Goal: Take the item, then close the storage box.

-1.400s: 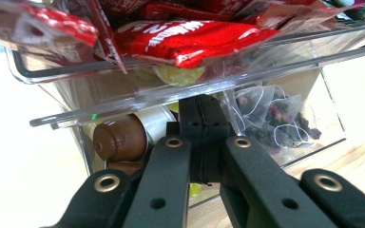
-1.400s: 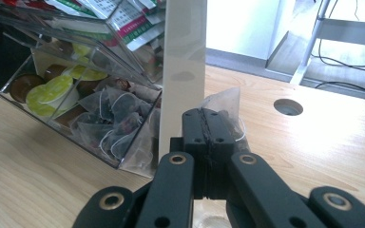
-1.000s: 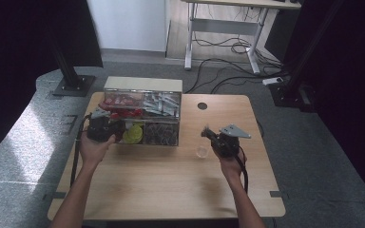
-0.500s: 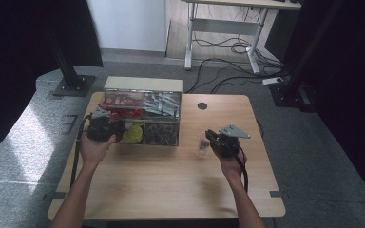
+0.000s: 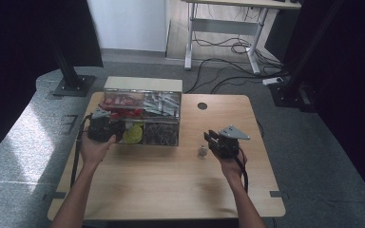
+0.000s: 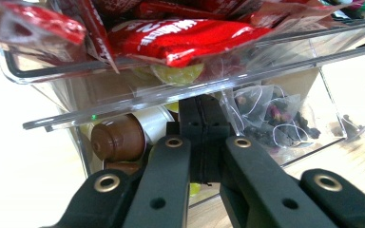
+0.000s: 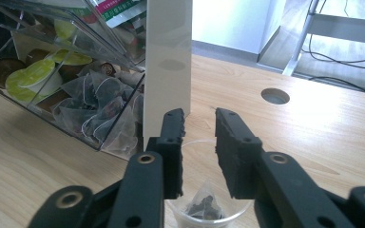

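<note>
While the left gripper (image 6: 202, 137) jaws sit closed, the right gripper (image 7: 199, 147) jaws have just been opening above a tea-bag cup (image 7: 208, 209).

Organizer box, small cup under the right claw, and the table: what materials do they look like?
Organizer box: clear hard plastic, glossy; capsules and tea bags show straight through its walls, with bright edge reflections. Its end panel looks opaque cream, probably plastic or coated board. Small cup: thin transparent plastic, likely disposable; a tea bag is visible through it. Table: light wood-grain top, matte, probably laminate.
</note>
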`<state>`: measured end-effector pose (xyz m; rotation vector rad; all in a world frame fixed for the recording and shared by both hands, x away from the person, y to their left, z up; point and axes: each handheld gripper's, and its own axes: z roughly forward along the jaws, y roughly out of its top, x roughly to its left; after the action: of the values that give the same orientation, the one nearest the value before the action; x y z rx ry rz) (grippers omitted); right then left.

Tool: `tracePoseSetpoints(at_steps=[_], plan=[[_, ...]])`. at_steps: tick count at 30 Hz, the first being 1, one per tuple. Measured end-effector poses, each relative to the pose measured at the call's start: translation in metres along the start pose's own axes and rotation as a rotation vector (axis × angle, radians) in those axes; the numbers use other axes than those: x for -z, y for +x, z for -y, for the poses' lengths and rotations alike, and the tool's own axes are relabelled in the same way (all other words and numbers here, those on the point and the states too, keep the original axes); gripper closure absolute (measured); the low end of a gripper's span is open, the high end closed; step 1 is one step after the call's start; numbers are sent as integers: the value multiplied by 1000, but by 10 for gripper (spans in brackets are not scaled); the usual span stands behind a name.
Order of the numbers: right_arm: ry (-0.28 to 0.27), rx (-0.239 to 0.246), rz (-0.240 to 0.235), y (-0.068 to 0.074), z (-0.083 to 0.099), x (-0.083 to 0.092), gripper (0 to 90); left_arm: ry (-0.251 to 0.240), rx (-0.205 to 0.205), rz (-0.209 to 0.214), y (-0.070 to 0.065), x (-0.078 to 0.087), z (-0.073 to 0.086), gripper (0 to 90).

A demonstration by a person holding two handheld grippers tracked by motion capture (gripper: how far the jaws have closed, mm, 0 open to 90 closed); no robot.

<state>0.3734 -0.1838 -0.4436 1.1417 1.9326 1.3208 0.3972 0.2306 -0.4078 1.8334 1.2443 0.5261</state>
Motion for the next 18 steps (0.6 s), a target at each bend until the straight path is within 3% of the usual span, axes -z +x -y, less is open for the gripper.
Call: tracePoseSetpoints(at_steps=[9,18], plan=[[-12,-24,-29,-2,9,6,600,-2,1,4,-1,-1,1,900],[-29,-57,-33,-5,20,15,565,-6,4,9,-2,-1,5,900]])
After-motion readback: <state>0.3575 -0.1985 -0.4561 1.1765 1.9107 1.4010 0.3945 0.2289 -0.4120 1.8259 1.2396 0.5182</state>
